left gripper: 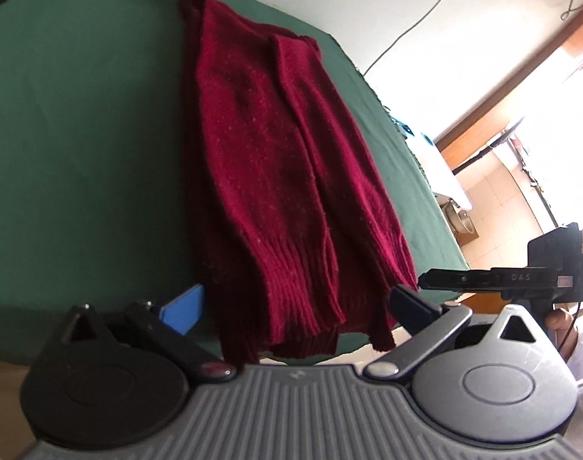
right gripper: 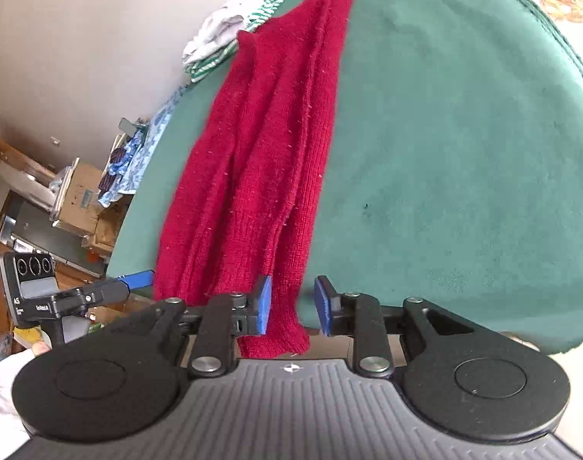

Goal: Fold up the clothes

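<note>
Sweater (right gripper: pixel 260 145), dark red knit, folded into a long narrow strip on the green table (right gripper: pixel 463 134), ribbed hem hanging over the near edge. Right gripper (right gripper: pixel 293 304) at that edge, jaws partly open, hem between the blue pads (right gripper: pixel 264 303), pads not pressing it. Left gripper (left gripper: pixel 295 306) spread wide around the hem at the same edge, nothing gripped. Pile of white and green-striped clothes (right gripper: pixel 230 42) at the far corner.
</note>
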Motion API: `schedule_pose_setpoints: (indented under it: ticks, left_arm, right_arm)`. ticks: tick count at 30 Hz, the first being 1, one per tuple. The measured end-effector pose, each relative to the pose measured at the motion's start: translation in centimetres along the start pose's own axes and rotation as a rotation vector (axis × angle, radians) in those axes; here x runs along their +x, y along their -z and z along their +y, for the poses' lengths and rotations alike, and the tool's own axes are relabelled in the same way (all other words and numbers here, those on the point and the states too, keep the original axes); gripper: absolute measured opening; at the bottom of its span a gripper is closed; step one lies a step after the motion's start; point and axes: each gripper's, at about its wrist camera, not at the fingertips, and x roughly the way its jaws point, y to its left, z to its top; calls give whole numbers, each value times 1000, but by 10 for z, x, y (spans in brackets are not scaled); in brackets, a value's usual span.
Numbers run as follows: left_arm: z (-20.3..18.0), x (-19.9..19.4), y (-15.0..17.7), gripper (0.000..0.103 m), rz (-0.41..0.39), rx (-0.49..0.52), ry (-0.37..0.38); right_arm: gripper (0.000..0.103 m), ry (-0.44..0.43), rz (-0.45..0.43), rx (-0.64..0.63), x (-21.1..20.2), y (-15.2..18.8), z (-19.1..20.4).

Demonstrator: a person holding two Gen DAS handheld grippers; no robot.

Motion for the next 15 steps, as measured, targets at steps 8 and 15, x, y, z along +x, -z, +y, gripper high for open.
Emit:
schedule_pose_setpoints:
  ticks: [8,15]
  left_arm:
    - [8,-2,2,102,-47,53,64]
    - [24,-3,-2,102,-67,-39,177]
  right_arm:
    - [27,-41,1,62,-2,0,-13]
    - [27,-92,6,73,4,-3,-15]
